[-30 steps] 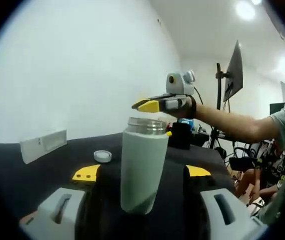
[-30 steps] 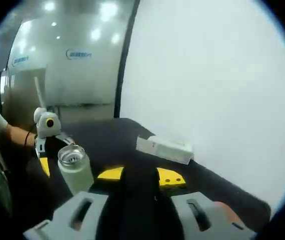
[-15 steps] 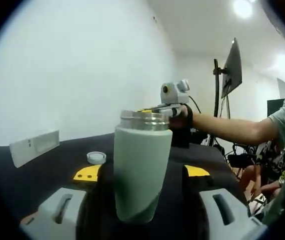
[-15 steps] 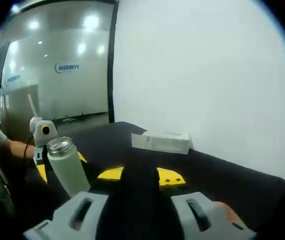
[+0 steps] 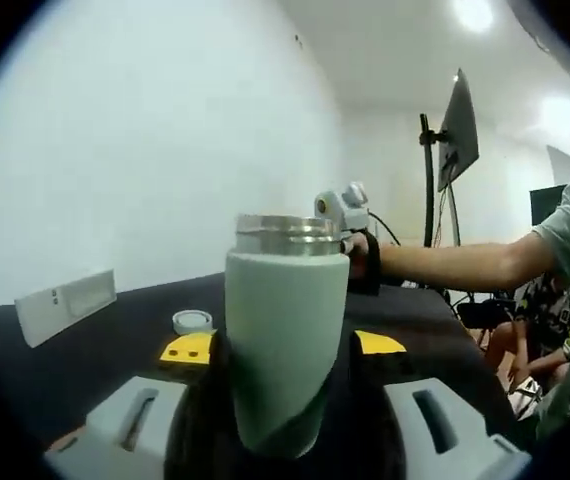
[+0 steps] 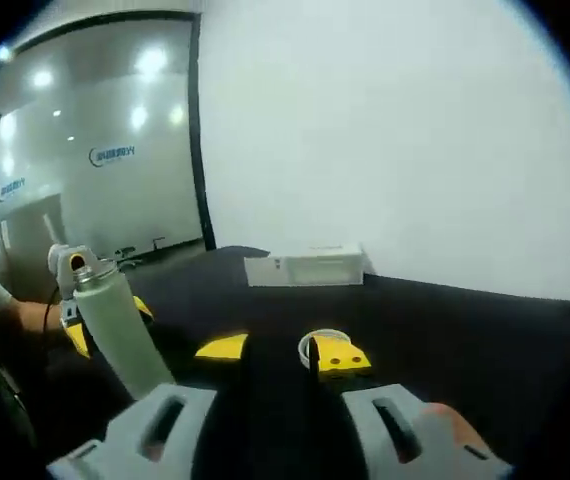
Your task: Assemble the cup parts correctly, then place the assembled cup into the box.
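In the left gripper view, the left gripper (image 5: 283,350) is holding the pale green cup body (image 5: 283,345) between its two yellow-tipped jaws, which are pressing on it from both sides low in the picture. The cup body is standing almost upright, a little tilted, and its steel threaded mouth (image 5: 287,231) is showing at the top with no lid on it; what is inside cannot be told from this angle. Behind it, at about 9 o'clock of the cup body, the small round white lid (image 5: 193,321) is lying flat on the black table (image 5: 115,345), apart from the cup body. Farther at 9 o'clock, the white box (image 5: 65,306) is lying on the table near the white wall; its inside is not showing. Just behind the steel mouth at 2 o'clock, the right gripper (image 5: 340,208) is coming in with a person's hand and forearm. In the right gripper view, the right gripper's (image 6: 280,352) yellow tips are standing a moderate way apart and are holding nothing; the white lid (image 6: 322,341) is lying on the table just beyond the tips. At 9 o'clock the cup body (image 6: 117,325) is leaning, held from below by the left gripper (image 6: 73,335). Farther at 12 o'clock, the white box (image 6: 305,268) is lying across the table.
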### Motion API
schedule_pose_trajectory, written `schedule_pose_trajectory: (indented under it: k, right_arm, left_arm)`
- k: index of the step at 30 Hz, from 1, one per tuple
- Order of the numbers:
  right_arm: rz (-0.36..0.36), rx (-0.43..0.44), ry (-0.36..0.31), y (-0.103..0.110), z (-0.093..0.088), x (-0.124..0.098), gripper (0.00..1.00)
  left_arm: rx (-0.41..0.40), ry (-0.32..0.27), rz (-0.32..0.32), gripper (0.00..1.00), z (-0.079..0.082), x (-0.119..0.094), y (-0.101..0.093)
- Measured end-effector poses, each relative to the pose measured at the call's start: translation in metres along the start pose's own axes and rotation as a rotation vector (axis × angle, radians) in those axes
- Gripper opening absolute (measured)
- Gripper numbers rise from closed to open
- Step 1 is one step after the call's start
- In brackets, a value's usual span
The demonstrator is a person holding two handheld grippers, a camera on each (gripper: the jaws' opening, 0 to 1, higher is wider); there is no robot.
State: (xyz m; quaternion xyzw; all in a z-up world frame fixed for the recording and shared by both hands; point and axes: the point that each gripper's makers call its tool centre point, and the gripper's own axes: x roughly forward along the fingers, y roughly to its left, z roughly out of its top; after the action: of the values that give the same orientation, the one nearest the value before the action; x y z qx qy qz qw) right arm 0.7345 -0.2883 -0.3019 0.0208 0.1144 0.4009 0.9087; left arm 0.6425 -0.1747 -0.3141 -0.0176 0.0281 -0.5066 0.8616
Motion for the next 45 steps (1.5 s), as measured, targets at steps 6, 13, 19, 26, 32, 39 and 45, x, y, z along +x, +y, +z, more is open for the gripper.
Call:
schedule_pose_trajectory:
  k: [6, 13, 19, 26, 32, 39, 45]
  right_arm:
    - [-0.002, -0.011, -0.027, -0.001, -0.006, 0.009, 0.24]
    - [-0.051, -0.107, -0.011, -0.023, -0.02, 0.029, 0.38]
    - [-0.125, -0.149, 0.035, -0.054, -0.042, 0.064, 0.53]
    - [-0.17, -0.139, 0.045, -0.073, -0.054, 0.095, 0.58]
    - [-0.179, -0.112, 0.026, -0.073, -0.055, 0.105, 0.52]
    - [-0.165, -0.112, 0.033, -0.07, -0.053, 0.114, 0.47]
    - [-0.183, -0.145, 0.067, -0.076, -0.061, 0.121, 0.46]
  left_arm:
    - [-0.003, -0.011, -0.017, 0.48, -0.004, 0.0, 0.002]
    - [0.019, -0.02, -0.017, 0.39, -0.005, 0.001, 0.006]
    - [-0.001, -0.035, -0.022, 0.39, -0.004, 0.001, 0.007]
    - [0.001, -0.035, -0.023, 0.39, -0.004, 0.003, 0.006]
    - [-0.011, -0.043, -0.021, 0.39, -0.005, 0.002, 0.006]
    - [-0.014, -0.049, -0.02, 0.39, -0.005, 0.003, 0.007]
    - [-0.015, -0.051, -0.021, 0.39, -0.005, 0.001, 0.006]
